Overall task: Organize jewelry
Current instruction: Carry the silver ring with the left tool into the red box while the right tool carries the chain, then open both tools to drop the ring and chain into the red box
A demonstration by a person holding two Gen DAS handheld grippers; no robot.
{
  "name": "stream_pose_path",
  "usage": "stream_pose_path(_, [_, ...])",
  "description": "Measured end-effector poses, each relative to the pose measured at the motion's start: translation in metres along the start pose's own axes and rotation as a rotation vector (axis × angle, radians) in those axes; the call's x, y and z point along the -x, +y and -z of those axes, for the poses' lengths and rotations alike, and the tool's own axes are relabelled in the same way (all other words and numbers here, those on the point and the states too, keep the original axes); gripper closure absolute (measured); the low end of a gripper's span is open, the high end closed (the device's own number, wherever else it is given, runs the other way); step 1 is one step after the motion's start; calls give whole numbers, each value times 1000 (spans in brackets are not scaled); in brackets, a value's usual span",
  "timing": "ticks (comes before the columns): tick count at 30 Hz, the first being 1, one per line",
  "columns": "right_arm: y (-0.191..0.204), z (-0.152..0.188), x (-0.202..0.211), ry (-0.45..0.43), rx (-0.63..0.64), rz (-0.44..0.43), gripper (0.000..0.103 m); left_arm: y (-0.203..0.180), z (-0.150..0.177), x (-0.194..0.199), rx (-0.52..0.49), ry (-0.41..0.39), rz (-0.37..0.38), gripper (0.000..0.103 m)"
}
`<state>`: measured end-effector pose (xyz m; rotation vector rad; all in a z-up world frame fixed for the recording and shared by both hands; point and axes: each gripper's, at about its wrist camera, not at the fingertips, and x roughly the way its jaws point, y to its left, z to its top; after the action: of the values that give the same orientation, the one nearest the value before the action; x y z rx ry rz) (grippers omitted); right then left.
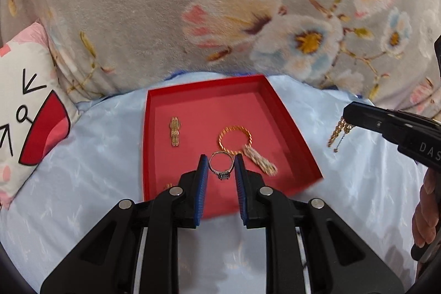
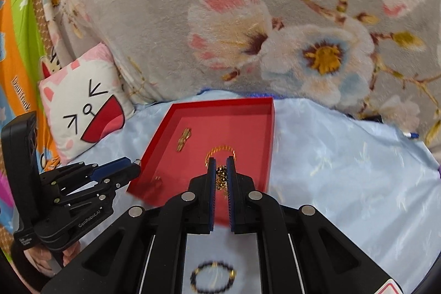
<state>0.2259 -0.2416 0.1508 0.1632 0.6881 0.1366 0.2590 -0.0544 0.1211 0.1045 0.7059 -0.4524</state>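
L gripper [image 1: 221,160] is sitting low over the red tray [image 1: 292,128], its fingers pinching a silver ring [image 1: 220,164] w/ a stone, ring hanging just over the tray floor near the front edge. R gripper [image 2: 221,172] is clenched on a bunched gold chain [image 2: 222,178], bits dangling below the pads, and it's hovering over the tray's right side. Already in the tray: a gold bangle [image 1: 234,139], a short gold link piece [image 1: 174,131] toward the left, and a pale beaded piece [image 1: 260,162] just beside the ring. A dark beaded bracelet [image 2: 213,277] is lying on the pale blue sheet [image 2: 344,170], outside the tray, prob still to be sorted.

Risks as I'm seeing them: the ring is thin and round, so it could be slipping or twisting out, rolling off. The dangling chain could be snagging the bangle or tangling on release. Both grippers are crowding one small tray, so they may be bumping each other or nudging the tray on that soft sheet.
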Motion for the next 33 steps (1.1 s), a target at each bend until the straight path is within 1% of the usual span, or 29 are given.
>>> stream_pose_path(3, [-3, -18, -30, 13, -9, 7, 96, 10, -18, -28, 25, 23, -1, 84])
stream_pose_path(5, [-5, -27, -51, 23, -15, 24, 96, 15, -25, -43, 36, 27, -31, 84])
stream_pose_path(6, [-6, -30, -61, 31, -15, 26, 96, 18, -29, -54, 39, 38, -25, 84])
stream_pose_path(9, [-10, -36, -87, 56, -20, 39, 96, 26, -36, -78, 61, 80, -16, 84])
stream_pose_path(15, [-19, -36, -131, 107, -34, 78, 96, 29, -39, -118, 67, 142, -41, 84])
stream_pose_path(19, [-24, -33, -151, 136, -35, 110, 96, 26, -35, -137, 56, 174, -60, 84])
stream_pose_path(23, [-27, -30, -165, 164, -27, 118, 96, 24, -33, -151, 53, 196, -71, 84])
stream_pose_path(26, [-29, -28, -167, 159, -26, 117, 96, 27, -31, -158, 79, 204, -79, 84])
stream_pose_path(28, [-30, -28, -164, 145, -26, 117, 93, 29, -31, -159, 89, 200, -87, 83])
stream_pose_path(29, [-30, -28, -163, 142, -27, 116, 93, 30, -30, -159, 92, 200, -92, 82])
stream_pose_path(30, [-31, -28, -162, 137, -29, 112, 92, 30, -30, -159, 94, 198, -96, 76])
stream_pose_path(31, [-31, -28, -160, 134, -31, 109, 92, 30, -30, -159, 96, 192, -100, 72])
stream_pose_path(32, [-31, -28, -159, 128, -34, 104, 92, 30, -30, -158, 97, 185, -105, 65])
stream_pose_path(33, [-31, -28, -155, 120, -35, 101, 92, 30, -30, -155, 96, 172, -106, 63])
